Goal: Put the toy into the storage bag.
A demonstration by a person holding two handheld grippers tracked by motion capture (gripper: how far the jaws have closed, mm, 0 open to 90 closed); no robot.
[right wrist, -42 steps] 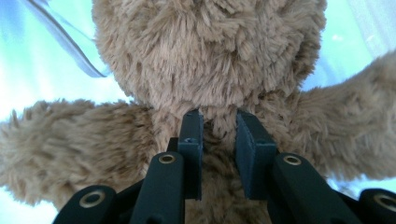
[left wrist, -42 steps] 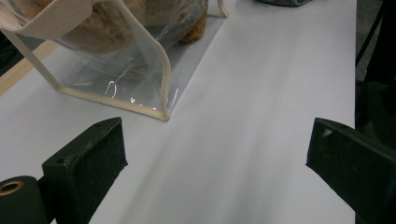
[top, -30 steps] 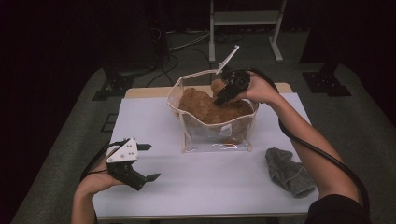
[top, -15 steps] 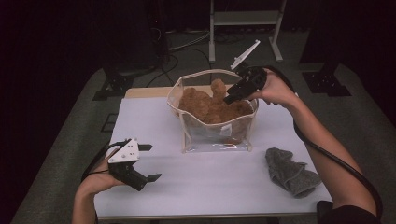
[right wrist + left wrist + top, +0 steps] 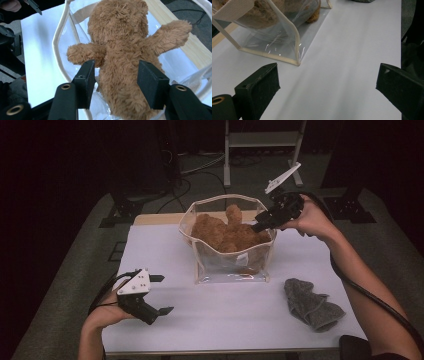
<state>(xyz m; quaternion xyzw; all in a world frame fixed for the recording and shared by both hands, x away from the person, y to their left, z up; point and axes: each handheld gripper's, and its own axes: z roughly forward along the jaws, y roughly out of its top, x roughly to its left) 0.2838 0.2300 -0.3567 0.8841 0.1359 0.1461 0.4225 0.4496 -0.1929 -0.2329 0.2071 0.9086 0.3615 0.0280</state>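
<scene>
Right gripper: jaws parted, empty — over the brown teddy bear
Left gripper: wide open, empty, near left
Teddy bear: inside the clear bag — mid-table

You see a fuzzy plush teddy bear inside a glossy clear plastic bag on a smooth matt white table.

We count one brown teddy bear, one clear bag, one grey cloth, and two claws.
</scene>
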